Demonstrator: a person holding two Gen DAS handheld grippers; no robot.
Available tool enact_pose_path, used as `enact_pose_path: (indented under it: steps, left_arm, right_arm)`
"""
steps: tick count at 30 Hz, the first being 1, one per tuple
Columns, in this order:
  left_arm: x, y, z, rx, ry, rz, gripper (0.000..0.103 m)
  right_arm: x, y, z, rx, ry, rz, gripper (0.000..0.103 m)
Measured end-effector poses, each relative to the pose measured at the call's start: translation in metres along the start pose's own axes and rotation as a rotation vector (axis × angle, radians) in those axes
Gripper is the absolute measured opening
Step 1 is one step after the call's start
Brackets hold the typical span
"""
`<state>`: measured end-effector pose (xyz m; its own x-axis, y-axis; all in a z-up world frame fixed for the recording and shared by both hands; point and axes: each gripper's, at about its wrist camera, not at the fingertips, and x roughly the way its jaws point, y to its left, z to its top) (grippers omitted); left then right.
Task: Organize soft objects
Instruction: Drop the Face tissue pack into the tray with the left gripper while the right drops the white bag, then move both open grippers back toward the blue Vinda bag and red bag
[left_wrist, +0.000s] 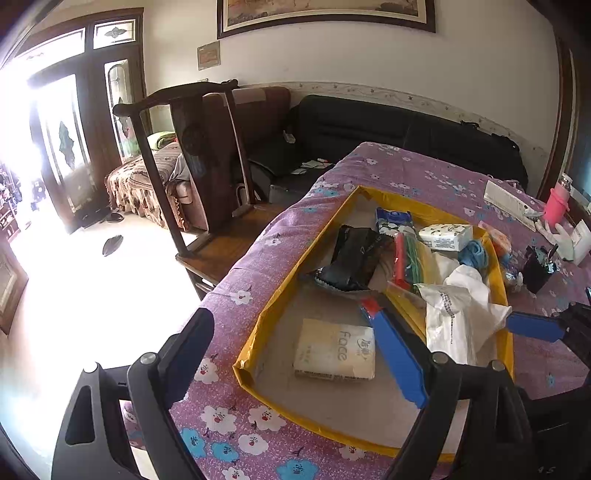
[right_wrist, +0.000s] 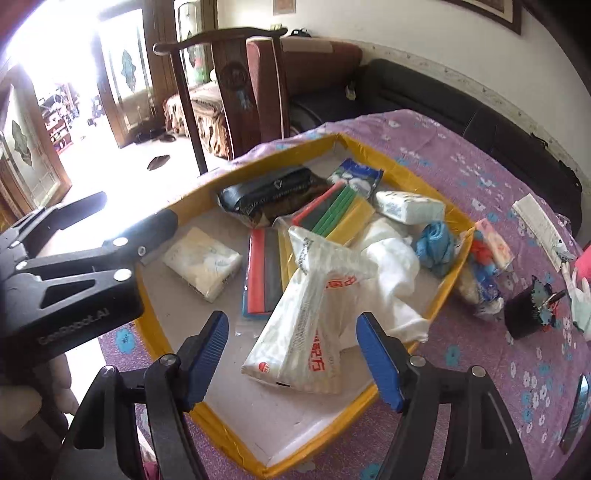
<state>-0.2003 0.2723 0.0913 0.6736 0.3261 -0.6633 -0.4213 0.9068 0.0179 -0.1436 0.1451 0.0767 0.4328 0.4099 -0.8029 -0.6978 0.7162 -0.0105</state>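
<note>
A yellow-rimmed tray (right_wrist: 162, 332) on the purple flowered tablecloth holds soft goods. A white tissue pack with red print (right_wrist: 306, 332) lies on a white cloth (right_wrist: 388, 266), directly between the blue pads of my right gripper (right_wrist: 291, 317), which is open and not pressing on it. Further back are a black pouch (right_wrist: 273, 192), coloured sponges (right_wrist: 332, 210), a blue cloth ball (right_wrist: 436, 247) and a small tissue pack (right_wrist: 410, 206). My left gripper (left_wrist: 288, 310) hovers open over the tray's near left part (left_wrist: 255, 332), just above a pale "face" tissue pack (left_wrist: 336, 350).
A dark wooden chair (left_wrist: 207, 155) stands at the table's left edge, with a black sofa (left_wrist: 406, 129) behind. To the right of the tray are a colourful packet (right_wrist: 484, 258), a black pen holder (right_wrist: 528, 314) and a pink cup (left_wrist: 557, 203).
</note>
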Motion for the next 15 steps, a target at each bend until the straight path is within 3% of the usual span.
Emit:
enact_pose_path:
  steps: [6, 11, 15]
  left_arm:
    - [-0.011, -0.018, 0.0, 0.033, -0.005, -0.022, 0.088]
    - [-0.021, -0.039, 0.001, 0.052, -0.018, -0.121, 0.09]
    - [-0.018, -0.074, 0.003, 0.079, 0.021, -0.203, 0.09]
  right_arm:
    - [-0.031, -0.033, -0.014, 0.079, -0.087, 0.0, 0.078]
    - [-0.071, -0.096, -0.043, 0.209, -0.16, -0.098, 0.081]
    - [-0.098, -0.157, -0.083, 0.331, -0.182, -0.194, 0.085]
